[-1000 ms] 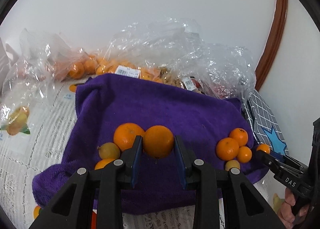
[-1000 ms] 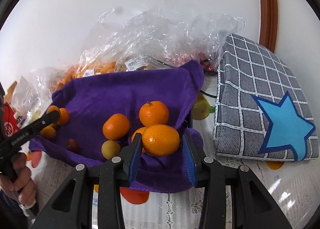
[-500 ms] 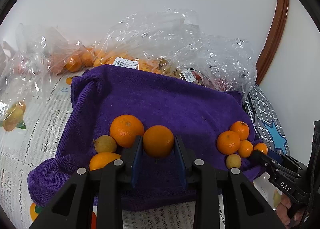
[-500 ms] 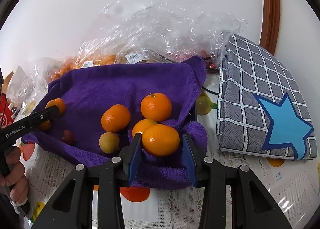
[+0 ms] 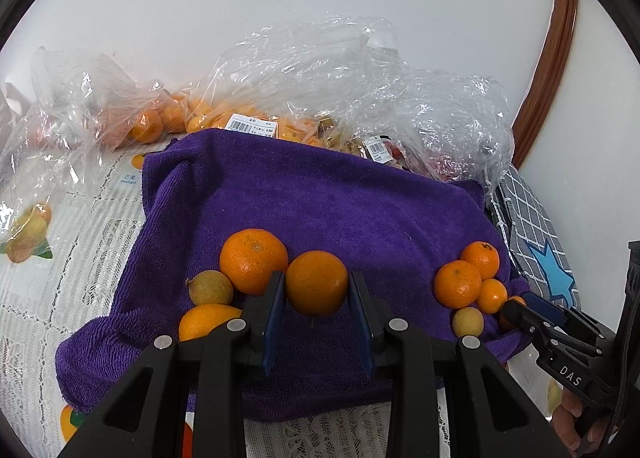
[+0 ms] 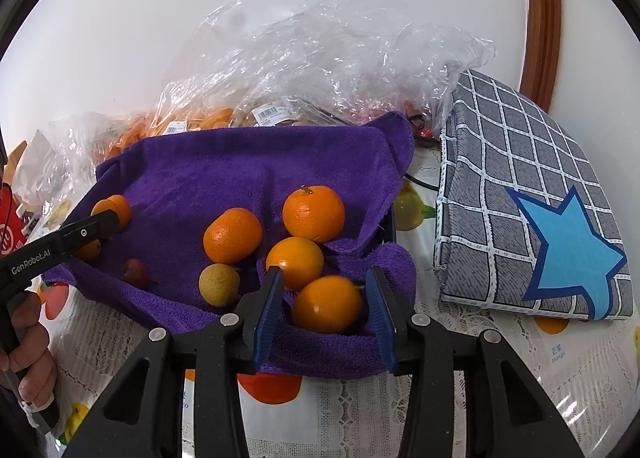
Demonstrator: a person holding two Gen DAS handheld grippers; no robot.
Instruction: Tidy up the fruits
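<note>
Blue-padded black jaws of the left gripper [image 5: 316, 312] are clenching an orange [image 5: 317, 283] at its two sides, holding it clear above the purple towel [image 5: 340, 202]. In the right wrist view the right gripper [image 6: 326, 308] is opening its jaws; a second orange, the released orange [image 6: 328, 303], is sitting on the towel's rumpled near corner between the pads, with a gap showing on each side.

From the left gripper, a big mandarin [image 5: 253, 260] is lying at eleven o'clock, just beside the held orange, and a yellow-green fruit [image 5: 211, 287] is resting at ten o'clock, touching the mandarin. At two o'clock a cluster of small oranges [image 5: 468, 278] is lying near the towel's right edge, where the right gripper's tip is showing.

From the right gripper, three oranges are sitting at about twelve o'clock, the nearest [image 6: 295, 262] touching the released one, and a small pale fruit [image 6: 219, 284] is lying at ten o'clock.

Farther off, crumpled clear plastic bags [image 5: 360, 90] of fruit are piling against the white wall at twelve o'clock. A grey checked cushion [image 6: 520, 194] with a blue star is lying at two o'clock on the lace tablecloth [image 6: 500, 378].
</note>
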